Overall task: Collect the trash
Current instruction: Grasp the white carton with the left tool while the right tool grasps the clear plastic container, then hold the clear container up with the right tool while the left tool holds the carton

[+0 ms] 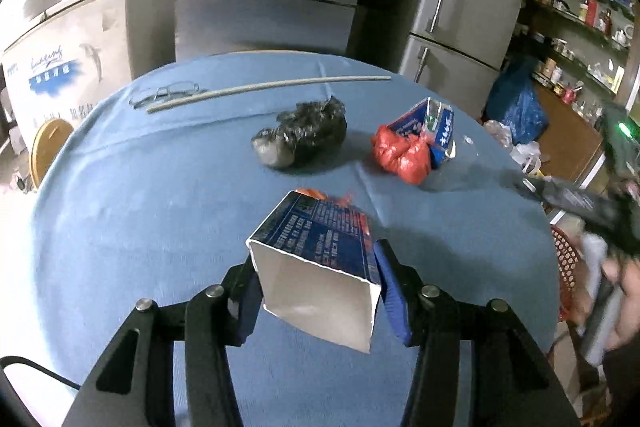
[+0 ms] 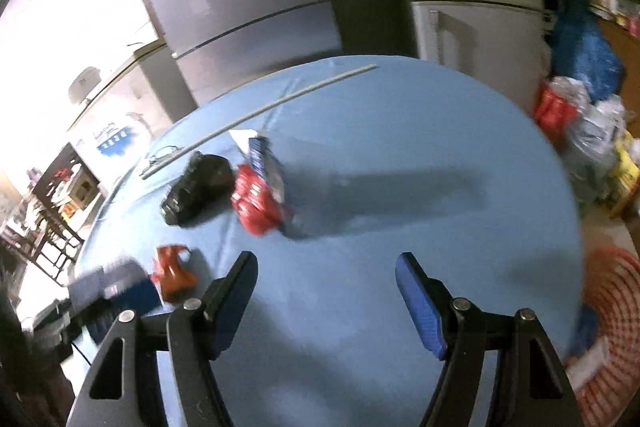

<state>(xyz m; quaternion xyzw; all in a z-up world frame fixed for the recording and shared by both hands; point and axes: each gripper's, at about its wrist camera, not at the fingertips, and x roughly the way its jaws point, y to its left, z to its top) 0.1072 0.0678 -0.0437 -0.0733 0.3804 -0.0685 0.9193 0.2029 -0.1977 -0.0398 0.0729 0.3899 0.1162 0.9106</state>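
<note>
A round table draped in blue cloth, creased in straight fold lines, was seen from both wrists. The left gripper was pitched downward over the near part of the table, and a box-shaped carton of dark-blue printed card, open-ended with a pale inner lining, was clamped between its blue pads, the open mouth turned toward the camera. Just beyond the carton, a red scrap was partly hidden. Farther toward the middle of the table, a crumpled black bag with a glossy wrinkled surface was lying, and to its right a bunched red bag was touching a second, torn carton. At the far edge of the table, a long thin stick and wire-framed glasses were lying together. The right gripper was likewise angled down over bare cloth, its jaws spread apart with nothing between them. Beside the table, a red mesh basket was partly visible.
</note>
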